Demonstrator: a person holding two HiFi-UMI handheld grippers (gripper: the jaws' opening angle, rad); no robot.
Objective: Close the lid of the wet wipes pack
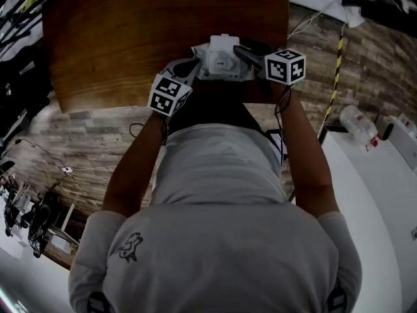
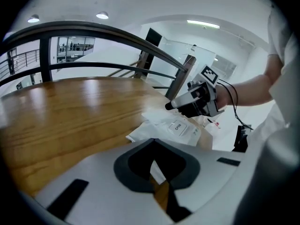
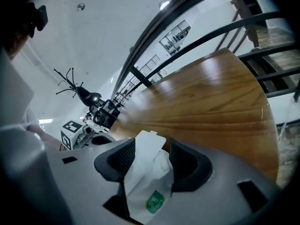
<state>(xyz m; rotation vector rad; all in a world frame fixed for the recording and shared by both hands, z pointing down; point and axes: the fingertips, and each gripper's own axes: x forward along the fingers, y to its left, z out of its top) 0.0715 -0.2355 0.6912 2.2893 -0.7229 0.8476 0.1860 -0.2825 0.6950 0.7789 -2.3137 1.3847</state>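
The white wet wipes pack lies at the near edge of the wooden table, between both grippers. In the left gripper view the pack shows a small label reading OPEN, and its near corner runs in between the jaws of my left gripper, which stand nearly together on it. My right gripper has its jaws against both sides of the pack. The white lid flap with its small tab sticks out past them. I cannot tell whether the flap lies flat. The right gripper sits over the pack's far end.
Dark metal railings run behind the table. A white counter with a plastic bottle stands at my right. Cables trail over the stone-patterned floor on the left.
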